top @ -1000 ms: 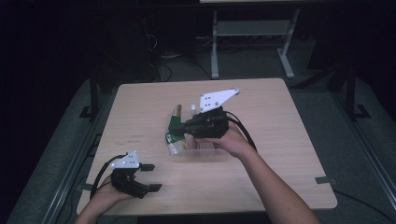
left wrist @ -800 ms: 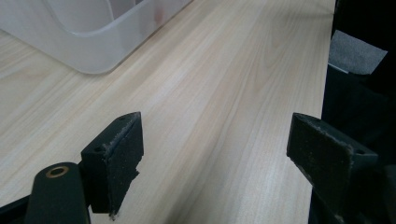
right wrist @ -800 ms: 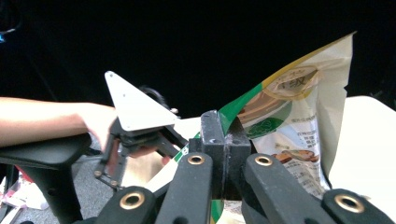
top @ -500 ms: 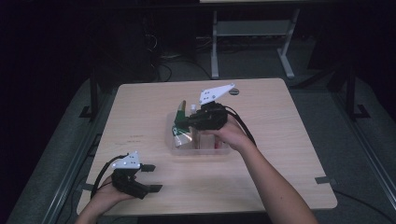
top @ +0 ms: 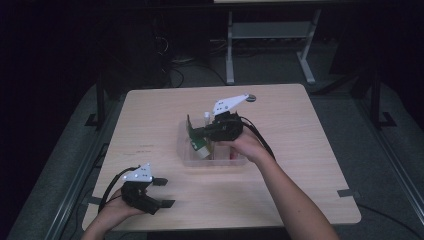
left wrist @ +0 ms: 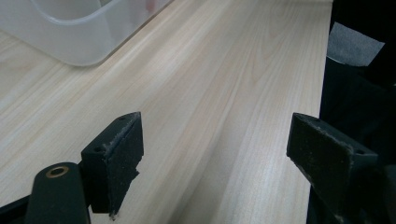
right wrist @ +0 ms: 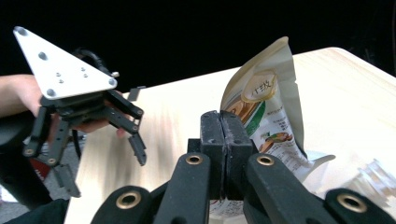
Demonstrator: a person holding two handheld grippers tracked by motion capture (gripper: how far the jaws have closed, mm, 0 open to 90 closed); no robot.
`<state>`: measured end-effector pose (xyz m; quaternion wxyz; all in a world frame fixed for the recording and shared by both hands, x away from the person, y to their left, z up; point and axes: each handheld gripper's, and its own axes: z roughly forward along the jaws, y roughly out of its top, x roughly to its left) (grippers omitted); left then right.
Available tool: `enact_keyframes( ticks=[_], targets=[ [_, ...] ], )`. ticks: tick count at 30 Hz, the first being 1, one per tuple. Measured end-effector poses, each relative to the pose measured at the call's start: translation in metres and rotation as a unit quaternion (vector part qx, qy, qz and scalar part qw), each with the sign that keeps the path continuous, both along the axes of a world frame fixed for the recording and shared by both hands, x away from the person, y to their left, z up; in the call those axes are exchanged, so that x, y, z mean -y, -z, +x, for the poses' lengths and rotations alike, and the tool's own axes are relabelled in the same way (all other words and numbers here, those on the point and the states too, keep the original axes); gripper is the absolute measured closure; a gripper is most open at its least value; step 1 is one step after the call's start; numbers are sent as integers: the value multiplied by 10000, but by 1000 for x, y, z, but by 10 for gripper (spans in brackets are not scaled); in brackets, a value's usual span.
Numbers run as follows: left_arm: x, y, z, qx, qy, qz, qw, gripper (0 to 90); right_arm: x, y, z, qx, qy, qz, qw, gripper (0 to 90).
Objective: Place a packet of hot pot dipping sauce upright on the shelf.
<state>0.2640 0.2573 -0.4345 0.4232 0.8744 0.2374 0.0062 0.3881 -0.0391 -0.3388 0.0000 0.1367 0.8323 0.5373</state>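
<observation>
A pale wood table (top: pixel 310 150) stands in a dark room on grey floor (top: pixel 55 190); the right claw (top: pixel 196 133) clamps a snack pouch (top: pixel 192 134) over the clear bin (top: pixel 186 152) mid-table; the left claw (top: pixel 164 192), near left, gapes wide.

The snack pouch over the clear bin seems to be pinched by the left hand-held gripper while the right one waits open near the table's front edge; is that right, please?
Not quite: the sides are swapped. The right hand-held gripper is shut on the snack pouch over the clear bin, as the right gripper view shows, while the left hand-held gripper waits open near the table's front edge.
</observation>
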Motion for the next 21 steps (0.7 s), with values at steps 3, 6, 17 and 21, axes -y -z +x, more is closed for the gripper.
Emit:
enact_keyframes(
  ticks=[3,6,17,21],
  targets=[
    [0,0,0,-2,-1,-3,10000,184,1,0,1,65,26,5,10000,857],
    [0,0,0,0,5,7,10000,184,1,0,0,101,91,13,9999,785],
    [0,1,2,2,-9,20,10000,184,15,-6,-9,155,303,77,9994,539],
    [1,0,3,6,-37,-30,10000,184,22,-6,-17,228,307,-33,9993,486]
  ],
)
